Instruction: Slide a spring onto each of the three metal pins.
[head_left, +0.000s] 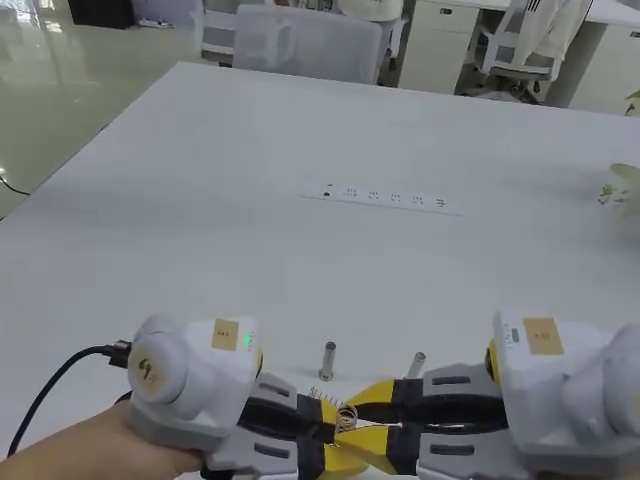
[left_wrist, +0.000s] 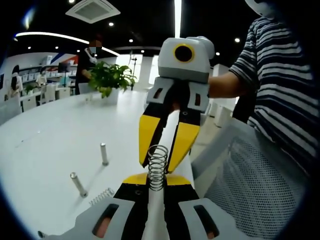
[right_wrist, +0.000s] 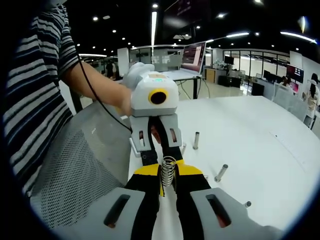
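Note:
A small steel spring (head_left: 346, 416) hangs between the two grippers at the table's near edge. My left gripper (head_left: 325, 428) has its jaws shut on the spring's (left_wrist: 157, 167) lower end. My right gripper (head_left: 352, 430) faces it, its yellow fingers (left_wrist: 148, 135) spread open on either side of the spring (right_wrist: 168, 172). Two upright metal pins (head_left: 327, 360) (head_left: 417, 363) stand on the white table just beyond the grippers. A second spring (left_wrist: 101, 196) lies flat on the table by the pins (left_wrist: 103, 153) (left_wrist: 77, 184). A third, short pin (right_wrist: 247, 204) shows near two others (right_wrist: 196, 140) (right_wrist: 220, 173).
A white power strip (head_left: 385, 197) lies across the middle of the table (head_left: 200, 200). Office chairs (head_left: 305, 42) stand along the far edge. A leafy plant (head_left: 622, 185) sits at the right edge. A mesh chair (left_wrist: 250, 185) is beside the person in a striped shirt.

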